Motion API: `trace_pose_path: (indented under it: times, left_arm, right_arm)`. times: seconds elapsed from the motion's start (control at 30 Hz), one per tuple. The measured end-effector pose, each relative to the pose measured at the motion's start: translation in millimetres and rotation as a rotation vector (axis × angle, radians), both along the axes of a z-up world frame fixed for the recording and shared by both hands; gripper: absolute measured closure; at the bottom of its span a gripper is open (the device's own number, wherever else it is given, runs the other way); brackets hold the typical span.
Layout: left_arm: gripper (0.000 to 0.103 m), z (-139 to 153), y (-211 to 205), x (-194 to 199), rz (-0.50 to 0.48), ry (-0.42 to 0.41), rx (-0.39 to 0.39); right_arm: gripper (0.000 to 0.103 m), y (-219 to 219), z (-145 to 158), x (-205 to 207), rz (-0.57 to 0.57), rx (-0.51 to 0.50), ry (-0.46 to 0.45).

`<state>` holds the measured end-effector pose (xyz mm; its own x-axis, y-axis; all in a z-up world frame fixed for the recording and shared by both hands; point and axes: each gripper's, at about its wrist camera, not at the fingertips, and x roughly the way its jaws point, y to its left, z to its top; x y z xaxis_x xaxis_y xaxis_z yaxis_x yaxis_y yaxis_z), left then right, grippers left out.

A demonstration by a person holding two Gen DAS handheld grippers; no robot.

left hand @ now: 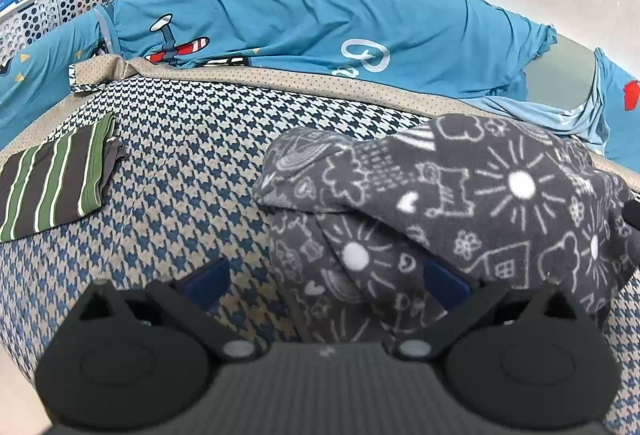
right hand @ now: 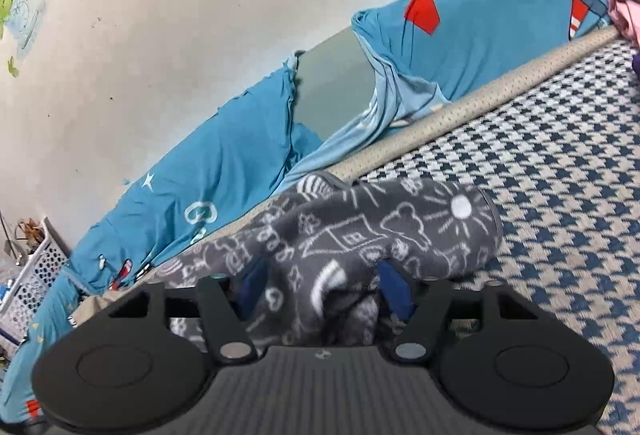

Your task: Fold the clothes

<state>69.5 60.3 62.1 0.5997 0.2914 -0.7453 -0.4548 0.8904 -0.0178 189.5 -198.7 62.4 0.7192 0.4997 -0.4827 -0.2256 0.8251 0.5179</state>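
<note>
The grey doodle-print garment (right hand: 360, 231) was seen bunched on the houndstooth bed cover (left hand: 180, 139), its long axis run from eight o'clock to two o'clock in the right wrist view, the rounded folded end pointed to two o'clock. A wad of it was clamped in the right gripper (right hand: 324, 287). The left gripper (left hand: 324, 283) was held wide apart, fabric draped across its right finger. A folded striped garment (left hand: 56, 179) was left at nine o'clock, the blue bolster (left hand: 320, 23) at twelve.

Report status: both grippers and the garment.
Left gripper open, fingers straddling grey printed garment. Right gripper has fabric bunched between its fingers. Folded striped cloth lies clear.
</note>
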Motion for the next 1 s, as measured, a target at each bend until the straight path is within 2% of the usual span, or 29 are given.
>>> trace_pose_path:
  times: [0.03,0.1,0.27,0.5,0.67,0.8,0.93,1.0]
  left_arm:
    - [0.0,-0.2,0.4,-0.2,0.001,0.0,0.002]
    - [0.0,0.3,1.6,-0.9,0.005,-0.002,0.009]
    - [0.0,5.7,9.6,-4.3,0.032,-0.024,0.022]
    - [0.0,19.2,24.3,-12.0,0.092,-0.086,0.028]
    - [0.0,26.5,28.9,-18.1,0.109,-0.139,0.005]
    - [0.0,27.9,20.6,-18.7,0.062,-0.172,-0.011]
    - [0.0,22.8,1.8,-12.7,-0.01,-0.169,0.038]
    - [0.0,15.3,-7.7,-6.3,-0.053,-0.132,0.058]
  right_arm:
    - [0.085,3.7,-0.5,-0.2,0.009,-0.003,-0.019]
    - [0.091,9.5,0.6,-3.7,0.012,-0.011,-0.055]
    - [0.095,17.5,15.4,-20.9,0.119,-0.016,-0.157]
    - [0.095,27.6,34.8,-68.9,0.438,-0.056,-0.311]
    - [0.096,46.0,21.3,-106.7,0.623,-0.175,-0.328]
    - [0.096,58.0,2.2,-124.8,0.721,-0.257,-0.307]
    - [0.096,63.0,-11.2,-134.2,0.784,-0.314,-0.295]
    - [0.095,63.2,-14.5,-135.6,0.806,-0.328,-0.277]
